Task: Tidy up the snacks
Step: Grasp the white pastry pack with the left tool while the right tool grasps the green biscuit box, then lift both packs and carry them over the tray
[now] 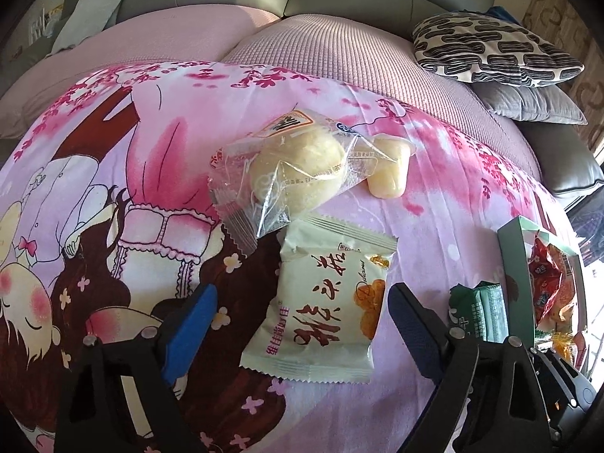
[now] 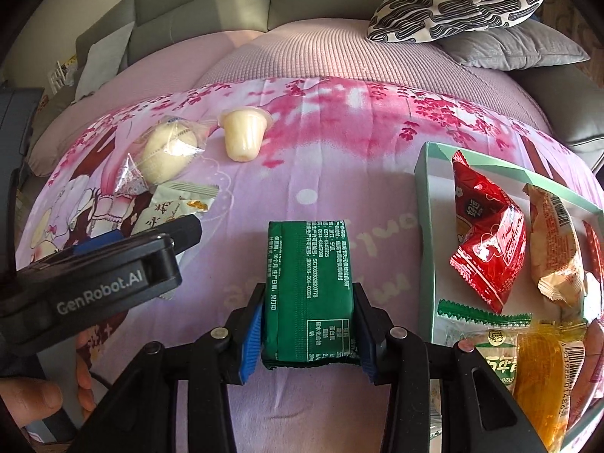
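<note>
Right wrist view, nearest: the right gripper point(image 2: 307, 334) is closed on the green packet point(image 2: 309, 287), its blue pads point(image 2: 252, 334) pressed against the packet's two long sides. The packet points forward, printed back uppermost, just above or on the pink printed cloth point(image 2: 339, 188); contact with the cloth cannot be told. Gripping across the narrow width probably keeps the soft wrapper from folding. The gripper is held low and roughly level, aimed along the cloth, with the mint-green box point(image 2: 422, 226) just beside it to the right.

The box lies open-topped and already holds a red packet point(image 2: 487, 226), a tan wrapped cake point(image 2: 555, 249), an orange packet point(image 2: 543, 377) and a green-and-white packet point(image 2: 494, 343). Judged from this, the box is the collecting place and the green packet is next to go in.

Left wrist view, nearest: the left gripper point(image 1: 302, 321) stands wide open and holds nothing. The cream packet point(image 1: 321, 302) lies flat on the cloth between its fingers, apparently untouched. The pose, low and tilted down over the packet, suggests an approach to grasp.

Farther: a round bun in clear wrap point(image 1: 298, 173) overlaps the cream packet's far edge, and a jelly cup point(image 1: 389, 173) lies on its side just beside the bun. These three remain loose on the cloth, well apart from the box.

Farthest: a patterned cushion point(image 2: 456, 3) rests on a grey one against the sofa back.
</note>
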`<move>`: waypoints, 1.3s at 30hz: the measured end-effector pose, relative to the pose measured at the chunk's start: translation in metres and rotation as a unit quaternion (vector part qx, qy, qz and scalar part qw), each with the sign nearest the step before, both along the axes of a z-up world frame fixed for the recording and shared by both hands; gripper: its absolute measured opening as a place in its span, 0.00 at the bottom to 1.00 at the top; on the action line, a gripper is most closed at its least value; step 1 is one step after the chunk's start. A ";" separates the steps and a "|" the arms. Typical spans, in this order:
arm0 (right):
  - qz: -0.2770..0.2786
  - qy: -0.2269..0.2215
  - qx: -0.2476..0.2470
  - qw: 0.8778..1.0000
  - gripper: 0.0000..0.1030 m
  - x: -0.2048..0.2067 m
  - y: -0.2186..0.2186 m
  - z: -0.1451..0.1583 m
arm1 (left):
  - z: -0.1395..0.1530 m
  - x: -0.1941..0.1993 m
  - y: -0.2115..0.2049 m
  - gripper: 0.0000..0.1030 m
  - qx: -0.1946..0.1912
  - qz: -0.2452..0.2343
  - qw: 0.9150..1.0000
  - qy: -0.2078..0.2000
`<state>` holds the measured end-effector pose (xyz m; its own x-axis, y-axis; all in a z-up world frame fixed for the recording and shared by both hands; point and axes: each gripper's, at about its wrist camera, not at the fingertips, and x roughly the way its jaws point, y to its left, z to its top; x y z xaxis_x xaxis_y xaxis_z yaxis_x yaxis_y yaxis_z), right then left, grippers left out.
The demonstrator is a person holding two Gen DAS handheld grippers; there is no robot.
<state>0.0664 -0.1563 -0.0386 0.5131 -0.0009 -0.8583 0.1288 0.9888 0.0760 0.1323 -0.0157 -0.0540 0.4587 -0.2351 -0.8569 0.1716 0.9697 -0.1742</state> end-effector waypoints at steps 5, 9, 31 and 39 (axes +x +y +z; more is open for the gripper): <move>-0.001 0.000 0.004 1.000 0.43 -0.001 -0.001 0.000 | 0.003 -0.001 0.003 0.53 -0.010 0.003 1.000 -0.005; -0.002 0.000 0.007 1.000 0.43 -0.002 -0.001 0.001 | 0.004 -0.003 0.002 0.53 -0.015 0.000 1.000 -0.005; 0.000 -0.035 0.039 0.999 0.41 -0.012 -0.012 0.026 | 0.037 -0.018 -0.004 0.52 -0.096 -0.009 0.995 -0.030; -0.011 -0.075 0.042 0.996 0.41 -0.022 -0.022 0.056 | 0.065 -0.028 -0.005 0.52 -0.109 -0.015 0.992 -0.066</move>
